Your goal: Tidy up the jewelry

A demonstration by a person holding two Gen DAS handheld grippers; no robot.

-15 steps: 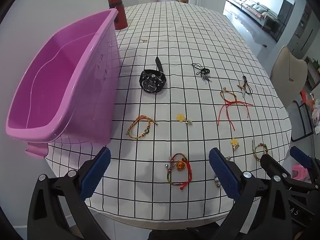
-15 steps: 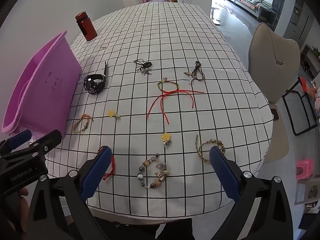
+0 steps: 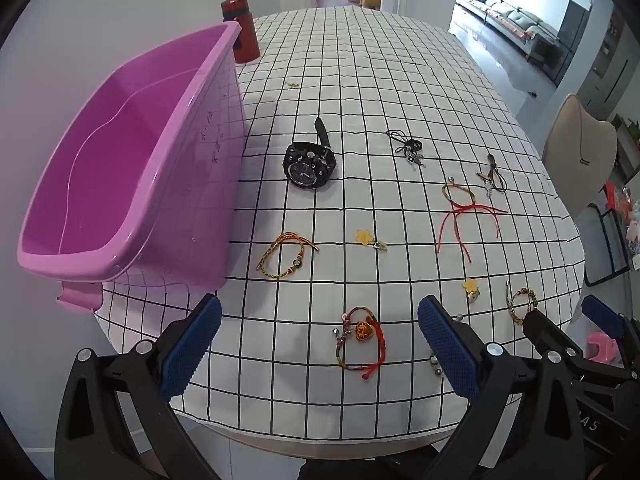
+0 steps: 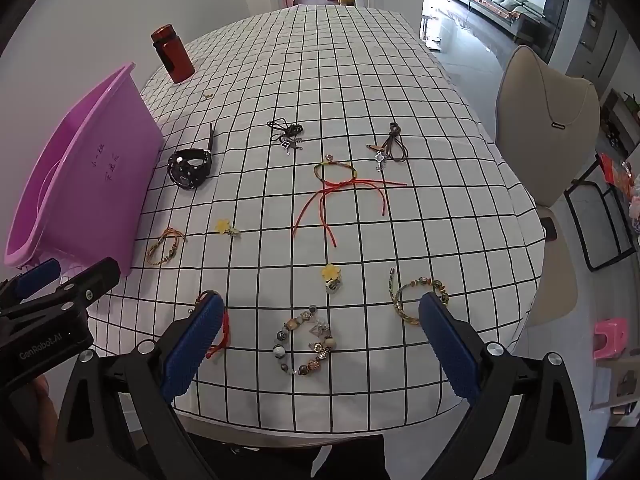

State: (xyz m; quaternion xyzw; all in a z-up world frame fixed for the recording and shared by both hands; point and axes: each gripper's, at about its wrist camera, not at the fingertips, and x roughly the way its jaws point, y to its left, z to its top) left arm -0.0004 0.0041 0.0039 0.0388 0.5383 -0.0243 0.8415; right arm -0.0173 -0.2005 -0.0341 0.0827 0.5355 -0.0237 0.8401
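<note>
Left hand-held gripper (image 3: 320,344) jaws apart, above red-heart bracelet (image 3: 360,338). Right hand-held gripper (image 4: 318,338) jaws apart, above beaded bracelet (image 4: 306,340). Pink basin (image 3: 132,184) at nine o'clock on desk (image 3: 360,80).

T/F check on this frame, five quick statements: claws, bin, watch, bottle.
1. Both the left claw and the right claw are open and hold nothing. True.
2. The pink plastic bin already holds several bracelets. False: its inside shows no jewelry; the pieces lie on the checked tablecloth.
3. The black wristwatch lies on the cloth beside the bin. True.
4. The dark red cylindrical bottle lies on its side. False: it stands upright near the bin's far end.
5. The beaded charm bracelet is clamped in the right claw. False: it lies on the cloth between the open pads.
</note>
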